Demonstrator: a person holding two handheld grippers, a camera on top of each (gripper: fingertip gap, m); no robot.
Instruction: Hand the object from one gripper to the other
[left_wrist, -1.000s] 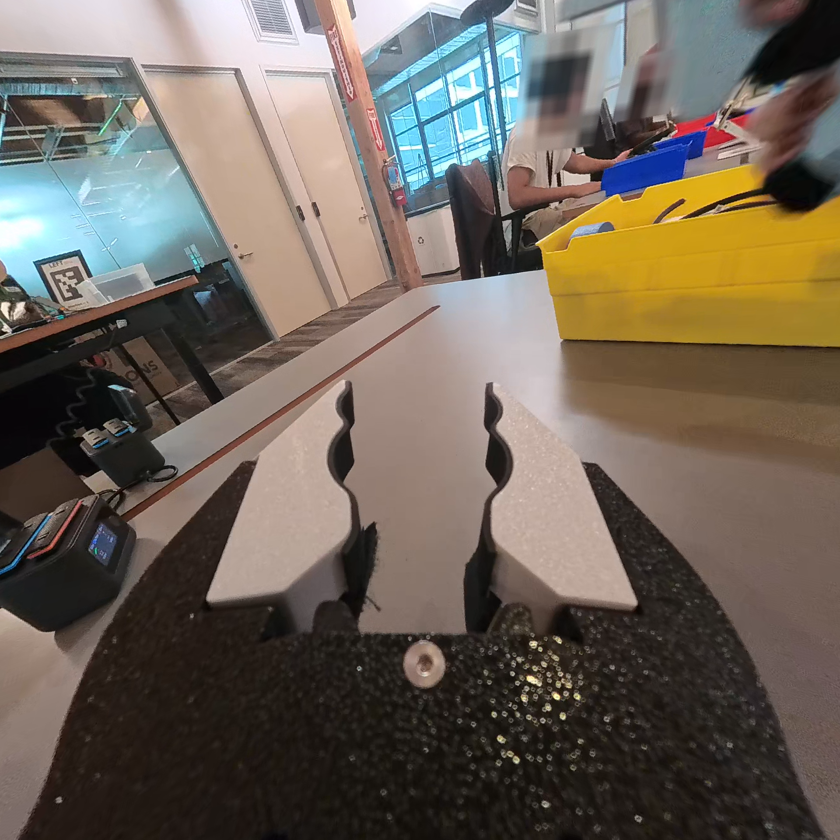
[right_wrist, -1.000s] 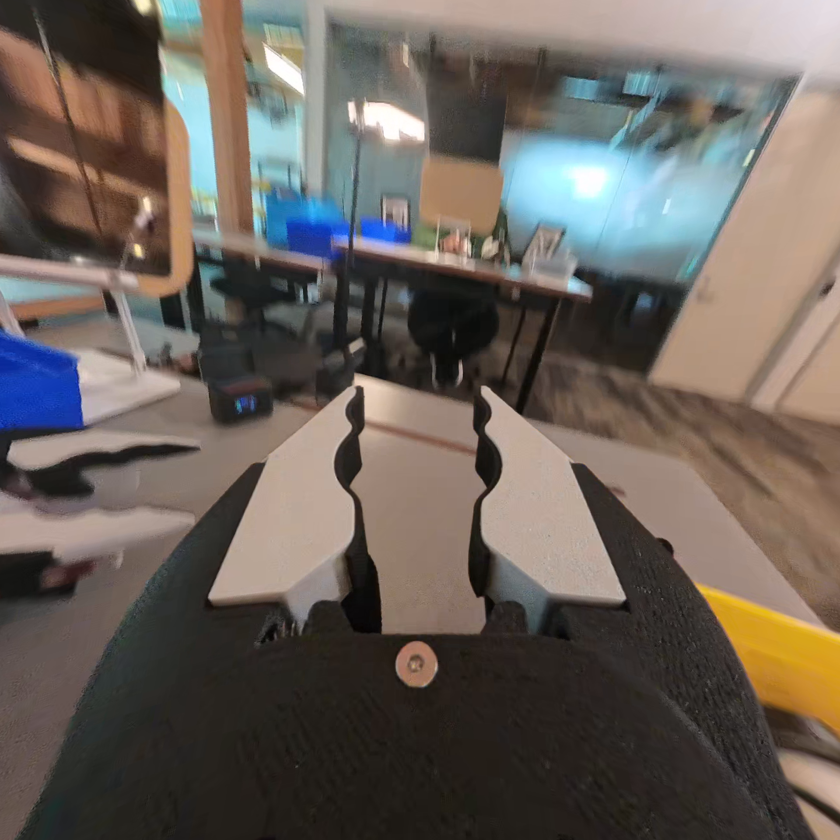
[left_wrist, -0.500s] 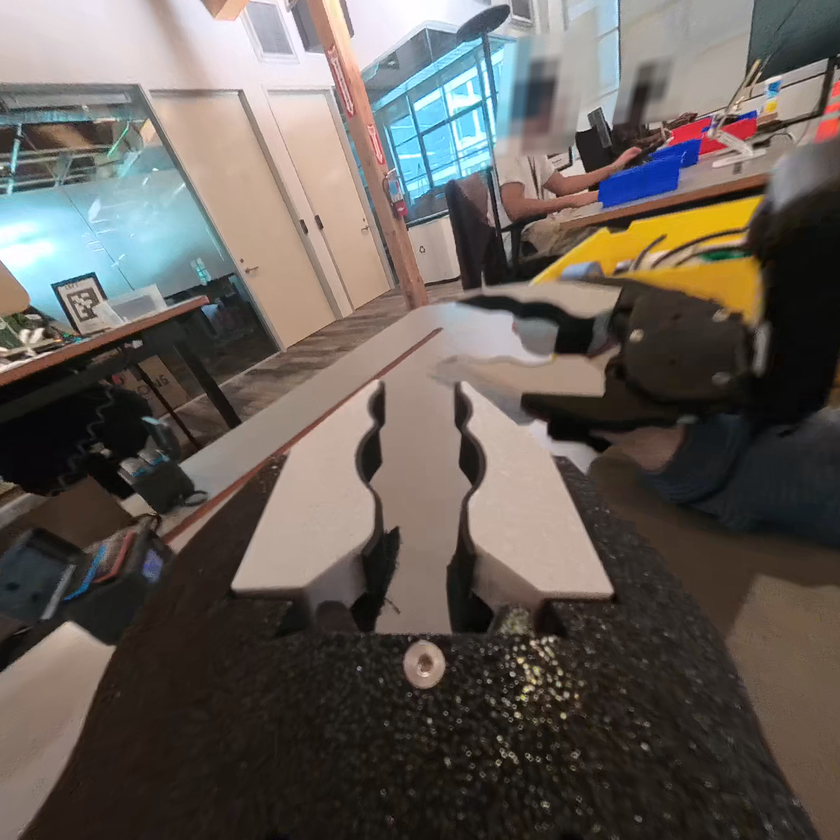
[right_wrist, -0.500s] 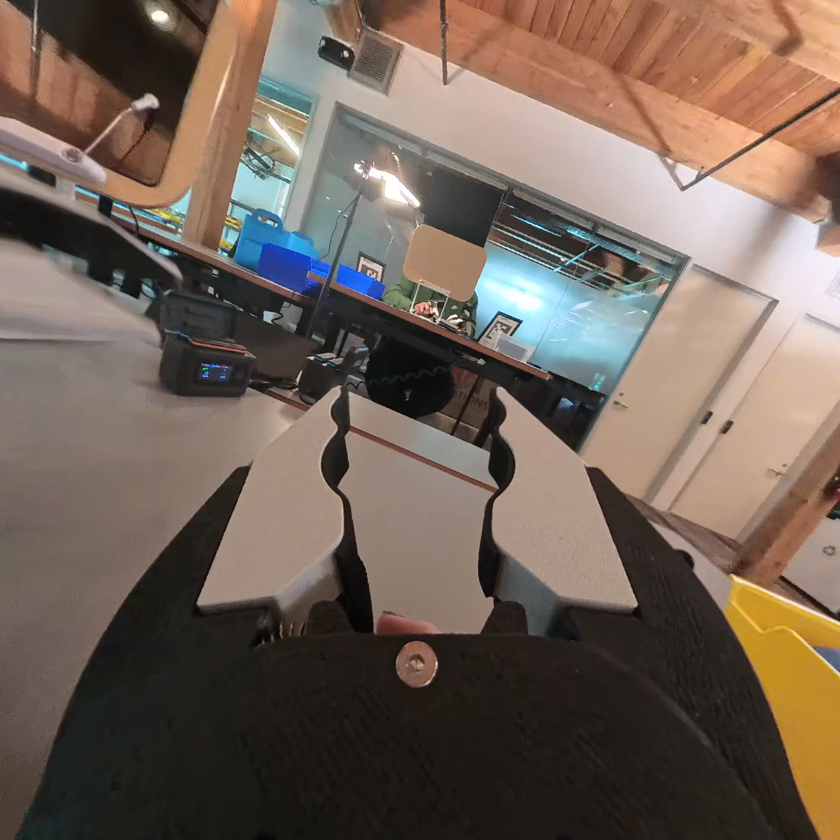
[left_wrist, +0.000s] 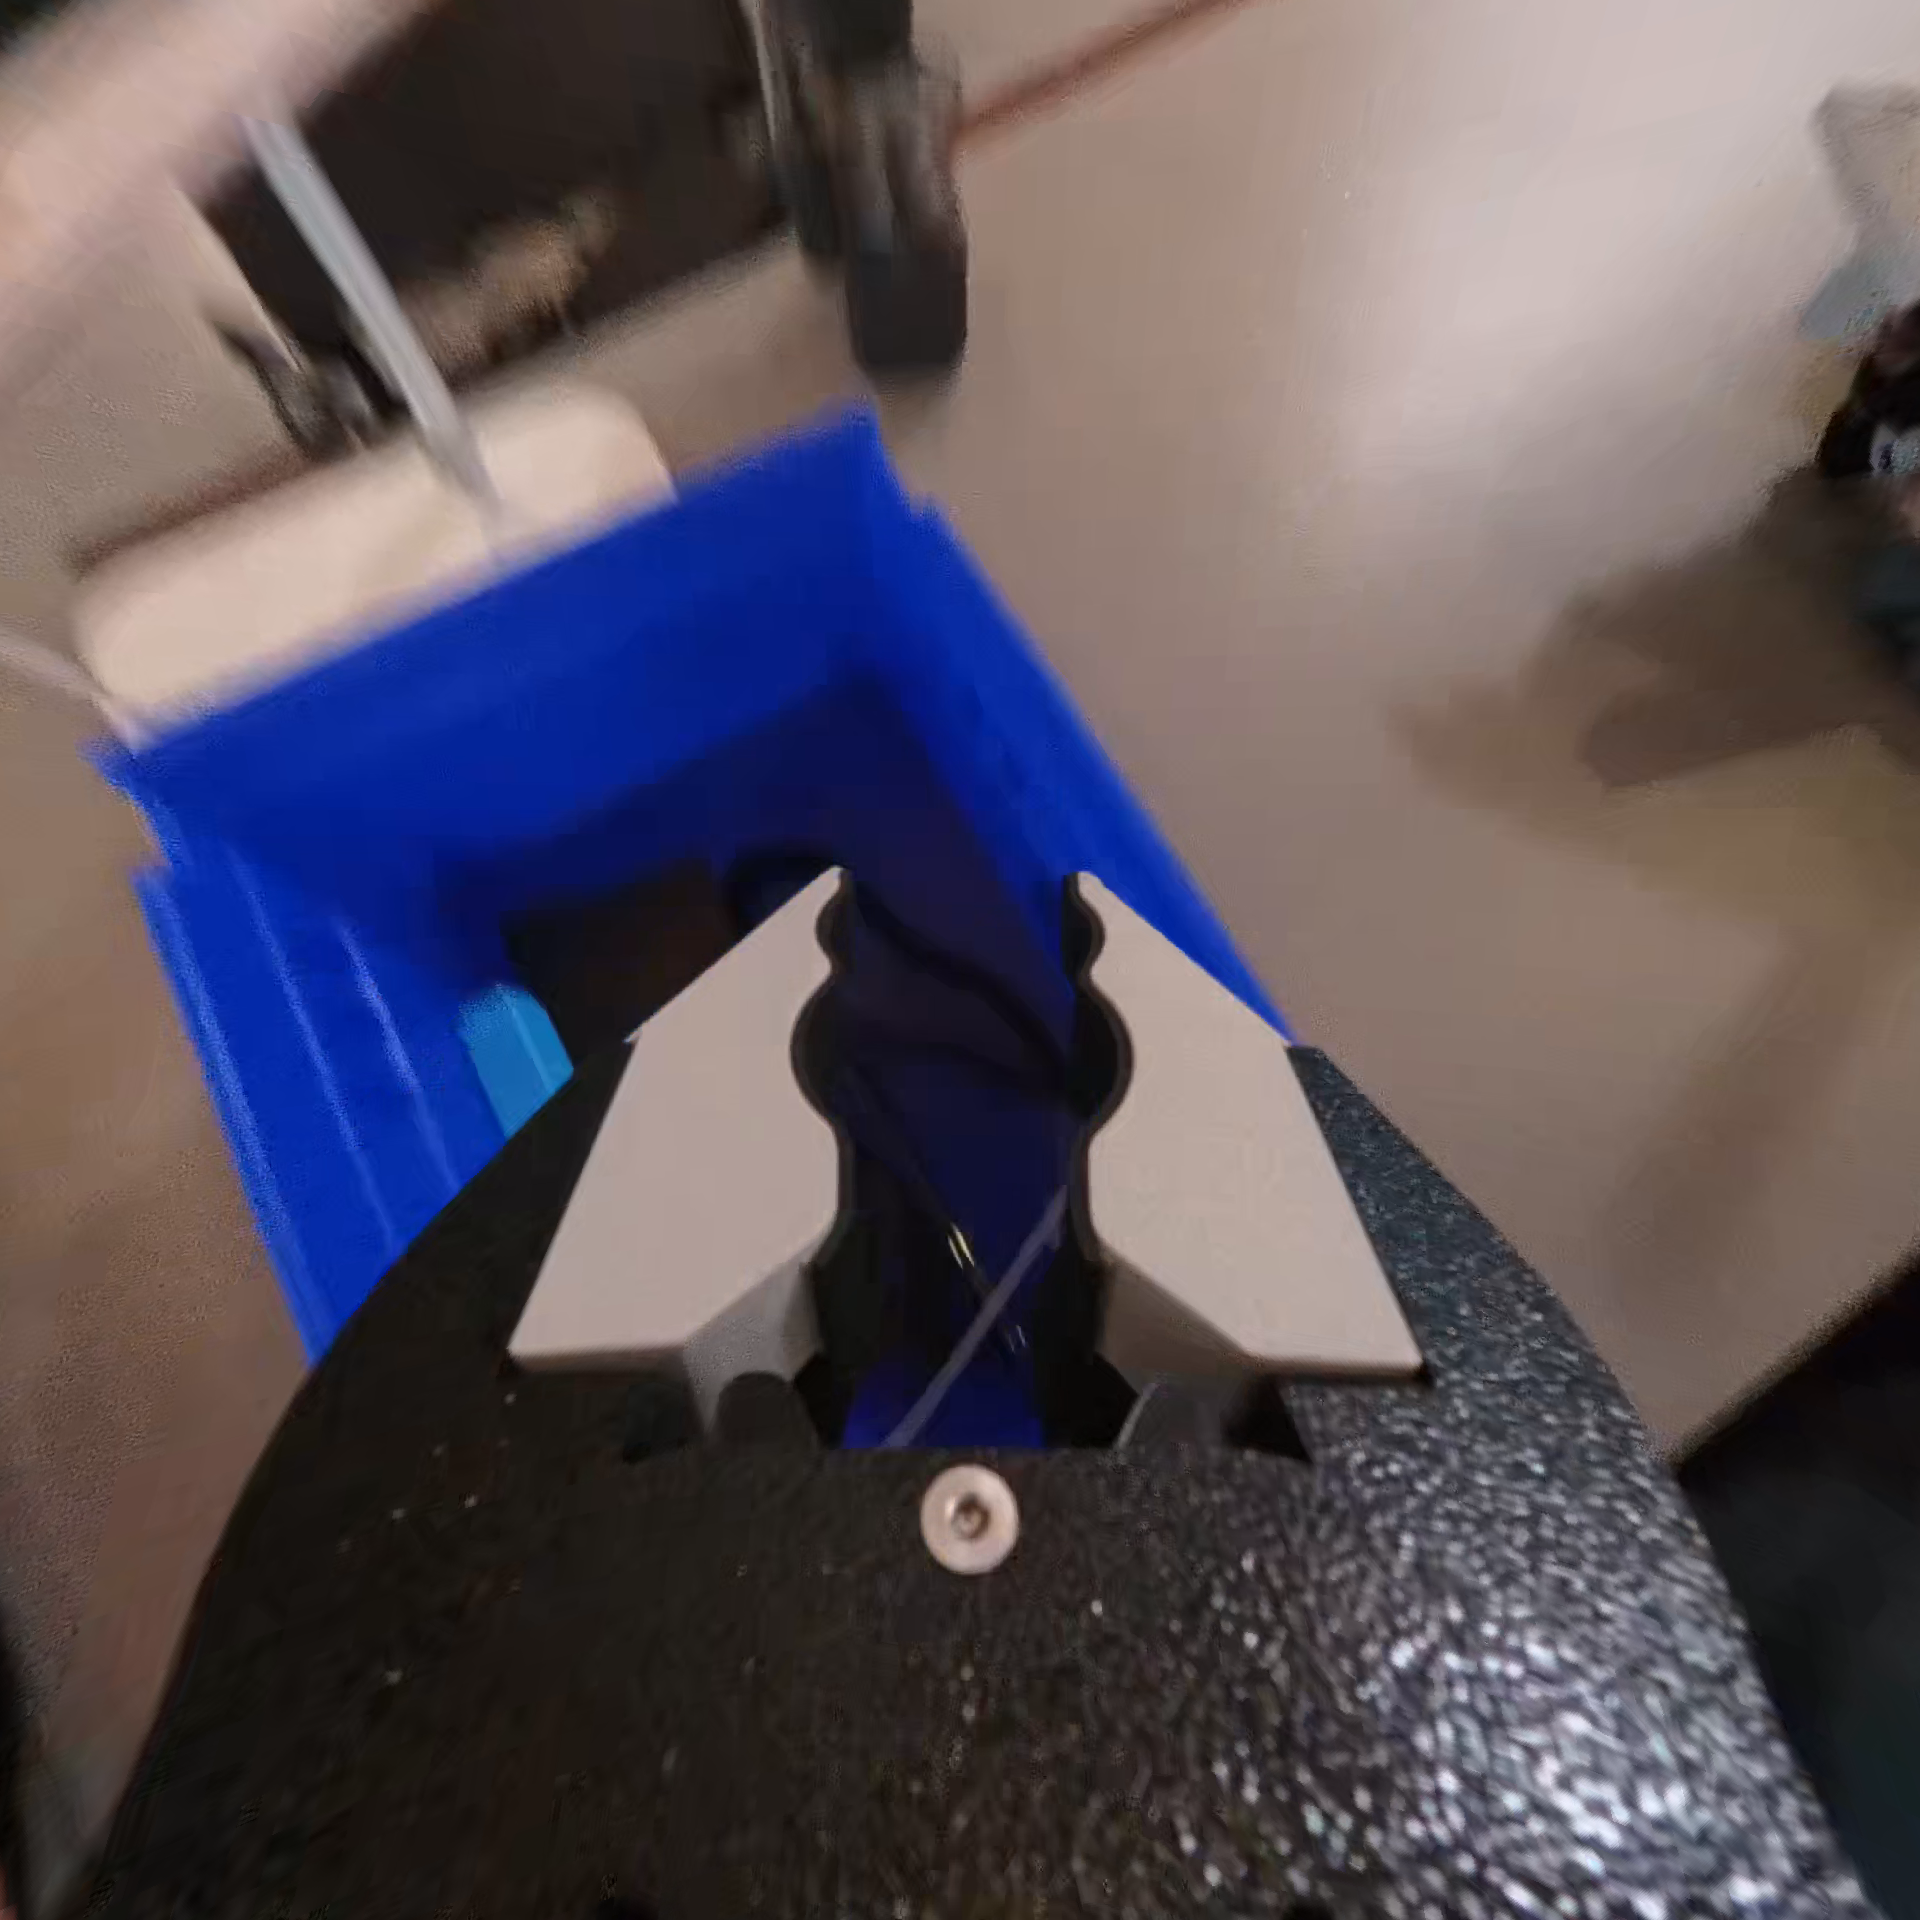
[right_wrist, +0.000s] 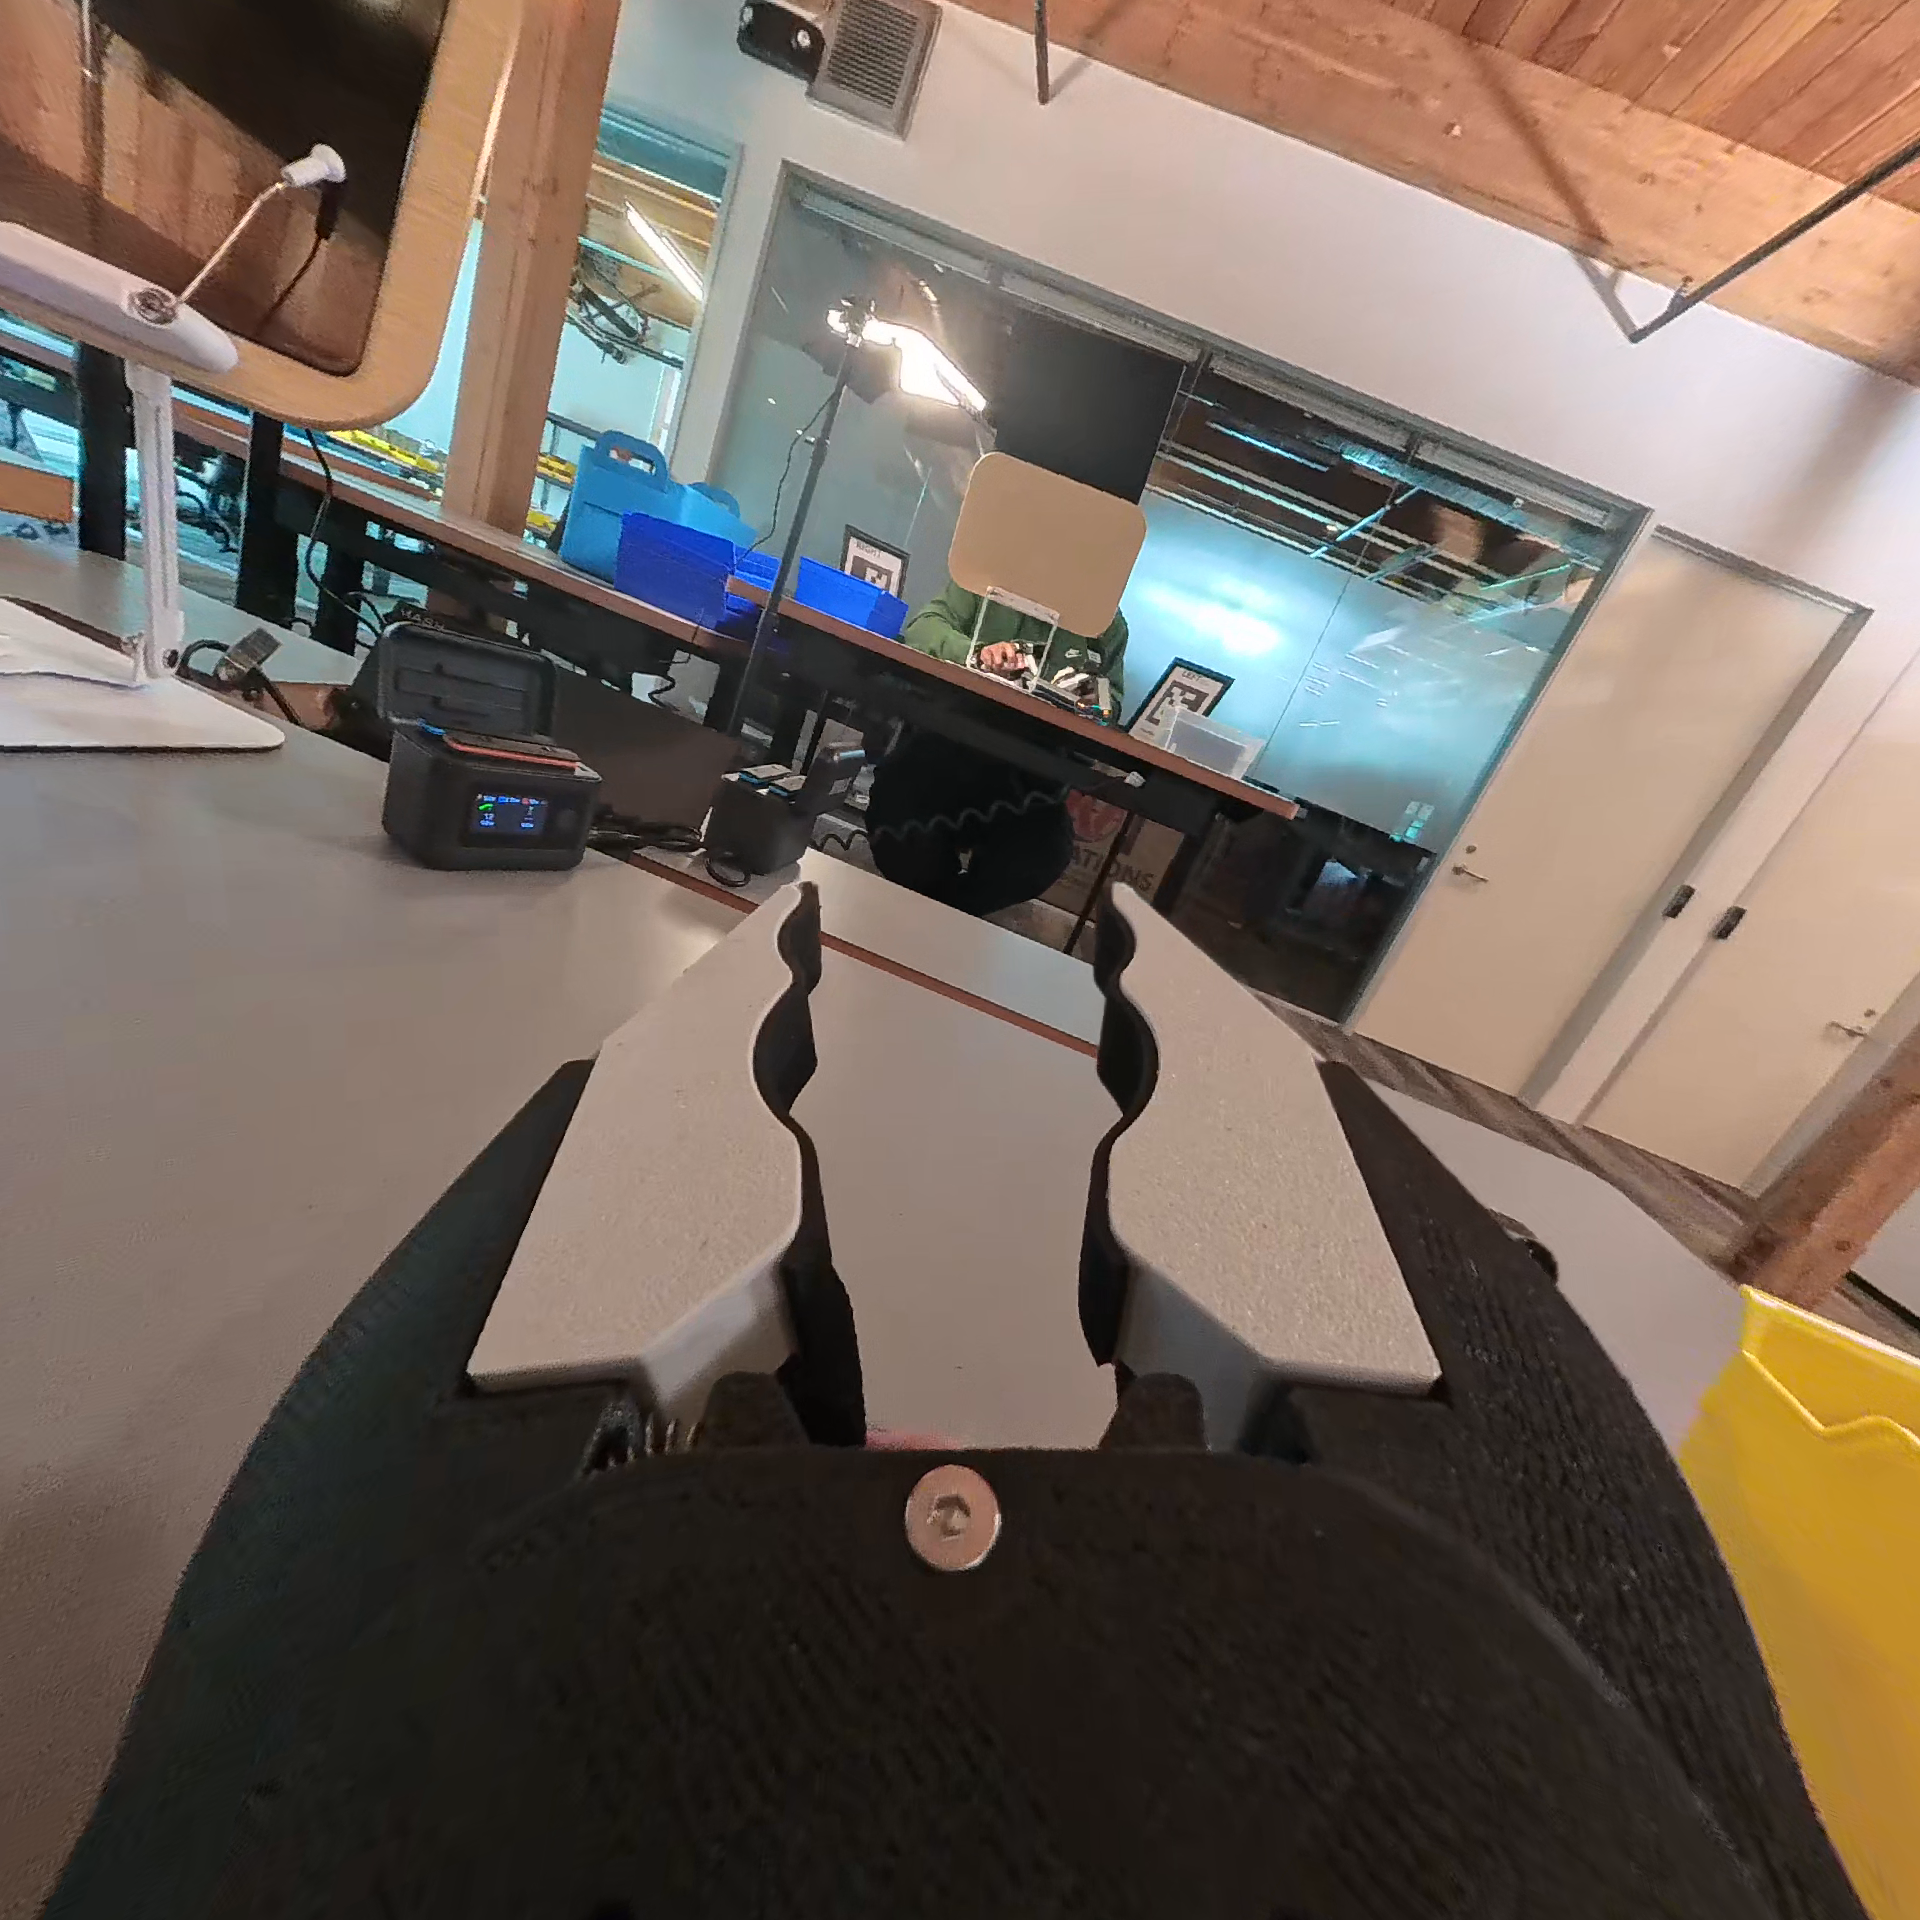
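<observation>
No writing can be told here.

The left wrist view is heavily motion-blurred, the blue bin (left_wrist: 582, 717) smeared and dim inside. The right wrist view is sharp and bright, a studio lamp (right_wrist: 904, 358) glaring far off, straight lines bowing at the edges.
</observation>
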